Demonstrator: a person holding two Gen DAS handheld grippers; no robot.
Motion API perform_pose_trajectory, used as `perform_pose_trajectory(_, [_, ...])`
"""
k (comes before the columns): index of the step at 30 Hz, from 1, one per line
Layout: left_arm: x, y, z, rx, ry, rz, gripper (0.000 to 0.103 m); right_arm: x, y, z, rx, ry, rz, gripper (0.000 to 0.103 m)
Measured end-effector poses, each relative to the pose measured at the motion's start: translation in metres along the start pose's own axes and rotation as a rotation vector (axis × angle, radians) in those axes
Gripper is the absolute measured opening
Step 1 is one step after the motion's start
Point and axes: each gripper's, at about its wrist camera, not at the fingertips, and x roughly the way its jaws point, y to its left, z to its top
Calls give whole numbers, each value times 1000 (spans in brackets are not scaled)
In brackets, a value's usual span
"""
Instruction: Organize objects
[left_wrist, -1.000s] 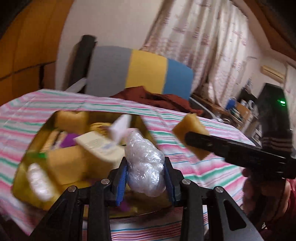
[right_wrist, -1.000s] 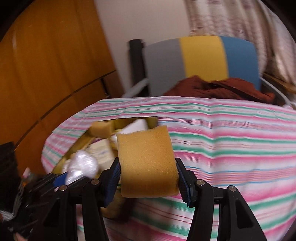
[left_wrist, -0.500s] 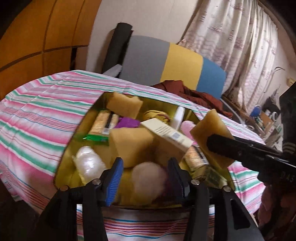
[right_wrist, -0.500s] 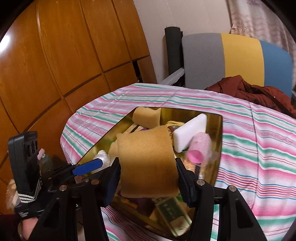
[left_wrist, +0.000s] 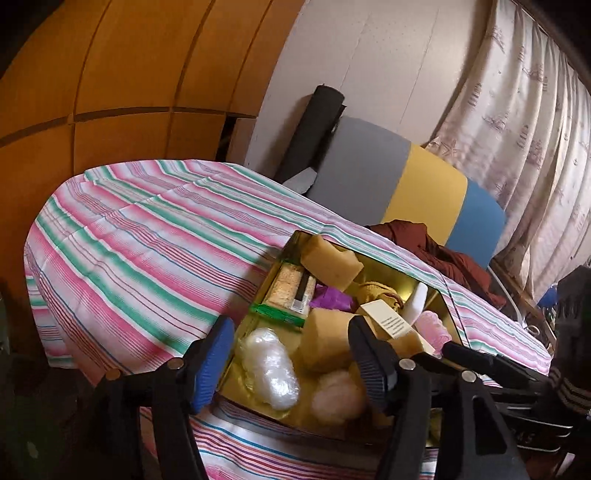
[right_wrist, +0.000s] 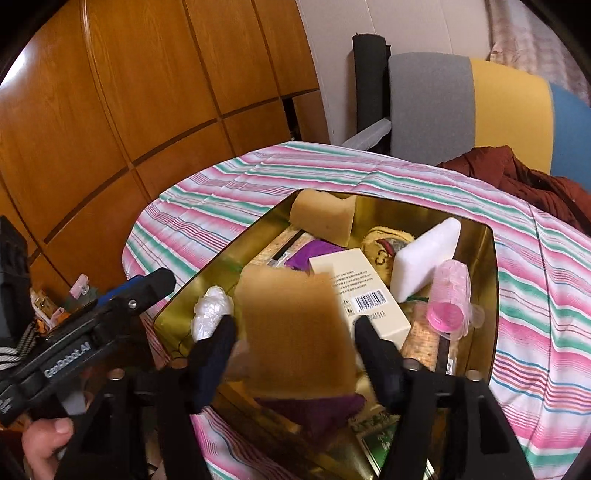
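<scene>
Right claw (right_wrist: 295, 343) is hovering over the near end of the gold tin (right_wrist: 480, 236) with its jaws spread; the tan sponge (right_wrist: 295, 328) between them looks blurred and clear of both pads, so I am judging it as just let go and dropping in. Left claw (left_wrist: 291, 365) is also standing spread and empty above the tin's near left corner, right over the crinkled plastic bag (left_wrist: 269, 365) lying inside.

I am reading this as the deposit step of the sorting: both items are going into the tin, and next I am needing to lift both claws straight up before reaching for anything else.

Room is getting tight. The tin is already crowded with a cream carton (right_wrist: 362, 291), a white block (right_wrist: 424, 258), a pink cup (right_wrist: 450, 302) and another sponge (right_wrist: 321, 218), so the dropped sponge may be ending up perched on top. The tin is sitting near the front edge of the striped worktop (left_wrist: 140, 251), whose left side is lying open.
</scene>
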Motion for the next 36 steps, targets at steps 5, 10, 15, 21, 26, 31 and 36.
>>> perform_pose_trajectory(5, [-4, -12, 2, -1, 7, -54, 65, -20, -9, -4, 43, -53, -6, 89])
perform_pose_trajectory(10, [-2, -27, 3, 10, 76, -30, 65, -36, -25, -7, 95, -70, -98, 102])
perform_pose_trajectory(15, [-2, -40, 1, 30, 126, 9, 65, -45, -33, -3, 90, -66, -186, 103])
perform_pose_trajectory(21, [-18, -72, 2, 197, 59, 124, 66, -46, -33, 1, 69, -49, -299, 103])
perform_pose_trajectory(26, [-21, -82, 6, 244, 59, 198, 66, -44, -31, 5, 72, -33, -350, 103])
perform_pose_trajectory(31, [-21, -80, 10, 240, 66, 187, 66, -44, -27, 5, 64, -30, -365, 103])
perform_pose_trajectory(36, [-22, -78, 12, 242, 53, 211, 66, -42, -27, 5, 83, -25, -370, 103])
